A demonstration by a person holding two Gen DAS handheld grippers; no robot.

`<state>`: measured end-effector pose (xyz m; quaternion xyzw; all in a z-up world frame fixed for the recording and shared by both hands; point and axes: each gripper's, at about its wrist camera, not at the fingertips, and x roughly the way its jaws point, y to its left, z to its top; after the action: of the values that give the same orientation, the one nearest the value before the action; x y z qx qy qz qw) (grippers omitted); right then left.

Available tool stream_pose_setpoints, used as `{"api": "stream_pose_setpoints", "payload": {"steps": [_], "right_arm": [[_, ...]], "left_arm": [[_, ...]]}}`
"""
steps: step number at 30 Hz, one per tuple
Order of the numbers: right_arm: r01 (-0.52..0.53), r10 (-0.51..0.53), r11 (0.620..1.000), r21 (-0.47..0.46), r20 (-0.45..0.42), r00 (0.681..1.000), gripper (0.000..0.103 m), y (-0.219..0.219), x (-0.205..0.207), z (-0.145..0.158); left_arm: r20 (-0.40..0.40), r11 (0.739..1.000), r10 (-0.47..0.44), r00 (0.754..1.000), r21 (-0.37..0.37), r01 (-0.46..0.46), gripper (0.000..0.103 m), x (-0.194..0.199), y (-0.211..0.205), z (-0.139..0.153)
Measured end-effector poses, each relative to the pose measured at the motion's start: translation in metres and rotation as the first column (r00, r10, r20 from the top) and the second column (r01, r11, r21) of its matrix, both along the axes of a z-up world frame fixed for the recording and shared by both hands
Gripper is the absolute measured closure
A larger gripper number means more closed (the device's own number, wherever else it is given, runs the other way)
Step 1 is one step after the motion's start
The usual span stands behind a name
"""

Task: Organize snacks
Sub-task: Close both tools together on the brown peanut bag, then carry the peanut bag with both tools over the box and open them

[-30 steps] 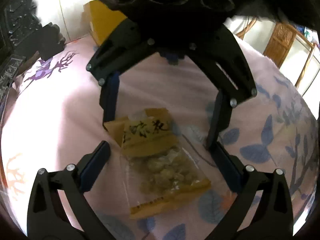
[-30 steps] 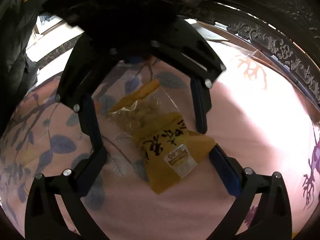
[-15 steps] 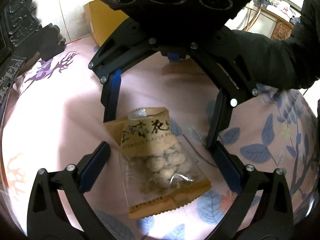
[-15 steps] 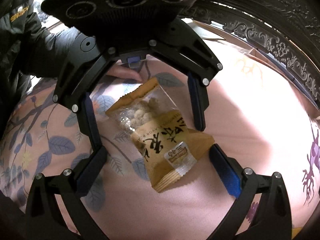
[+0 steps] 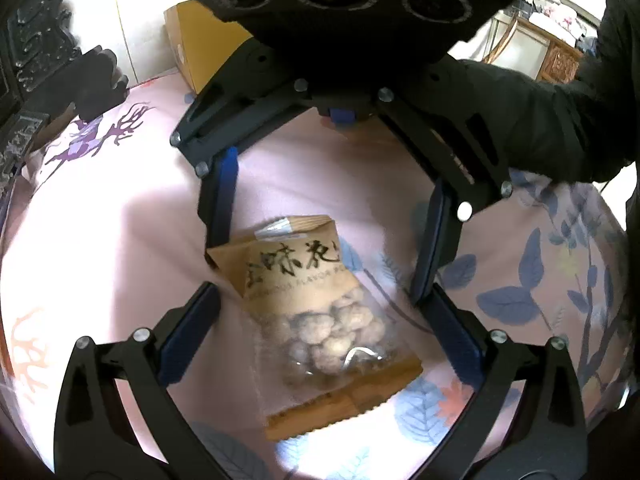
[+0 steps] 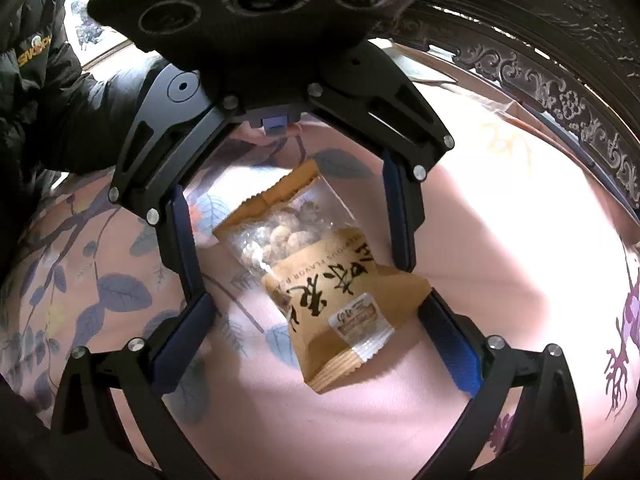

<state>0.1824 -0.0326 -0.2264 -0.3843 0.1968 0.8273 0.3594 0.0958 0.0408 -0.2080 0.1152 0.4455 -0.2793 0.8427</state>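
Note:
A brown and clear snack packet of coated peanuts (image 5: 320, 312) lies flat on the pink floral cloth (image 5: 120, 240). It also shows in the right wrist view (image 6: 316, 276). My left gripper (image 5: 320, 296) is open, its jaws standing on either side of the packet without touching it. My right gripper (image 6: 316, 304) faces it from the opposite side, also open around the packet. In the left wrist view the right gripper (image 5: 320, 240) stands above the packet's far end. In the right wrist view the left gripper (image 6: 288, 232) frames the packet's clear end.
A yellow cardboard box (image 5: 200, 44) stands at the cloth's far edge. Dark carved wooden furniture (image 6: 560, 80) borders the cloth on one side. A person's black-sleeved arm (image 5: 540, 120) reaches in behind the right gripper.
Both grippers have drawn closer to each other and lower over the packet. The packet has shifted slightly and now lies sharper in view, and both grippers stay open.

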Motion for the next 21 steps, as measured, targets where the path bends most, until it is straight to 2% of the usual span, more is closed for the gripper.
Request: {"api": "stream_pose_setpoints", "payload": {"steps": [1,5,7,9,12,16,19,21], "right_arm": [[-0.019,0.019,1.0,0.01,-0.013,1.0,0.025,-0.002,-0.002,0.003],[-0.053,0.054,0.998,0.015,-0.028,0.998,0.035,-0.001,-0.004,0.005],[-0.031,0.032,0.999,0.012,-0.039,0.999,0.058,-0.002,-0.001,0.007],[-0.026,0.026,1.0,0.007,-0.041,0.999,0.069,-0.002,-0.002,0.009],[-0.007,0.006,1.0,-0.029,-0.047,0.999,0.072,0.003,-0.006,0.012],[-0.009,0.01,0.999,-0.033,0.041,0.999,0.075,0.009,-0.022,0.019],[-0.009,0.011,0.999,-0.041,0.055,0.998,0.079,0.009,-0.023,0.022],[0.002,0.0,0.999,-0.039,0.049,0.999,0.079,0.007,-0.024,0.024]], "left_arm": [[-0.005,1.0,0.006,1.0,-0.019,-0.006,0.004,-0.001,0.001,0.001],[-0.012,0.999,0.025,1.0,-0.031,-0.025,0.017,-0.008,0.002,0.005],[-0.019,0.997,0.068,0.998,-0.021,-0.068,0.041,-0.013,0.003,0.008],[-0.027,0.994,0.103,0.994,-0.016,-0.104,0.052,-0.019,0.005,0.011],[-0.039,0.992,0.121,0.992,-0.038,-0.122,0.054,-0.025,0.008,0.012],[-0.063,0.991,0.128,0.99,0.036,-0.126,0.059,-0.022,0.001,0.016],[-0.067,0.991,0.133,0.989,0.011,-0.132,0.06,-0.022,0.004,0.017],[-0.062,0.992,0.128,0.99,0.023,-0.127,0.061,-0.022,0.002,0.02]]}}
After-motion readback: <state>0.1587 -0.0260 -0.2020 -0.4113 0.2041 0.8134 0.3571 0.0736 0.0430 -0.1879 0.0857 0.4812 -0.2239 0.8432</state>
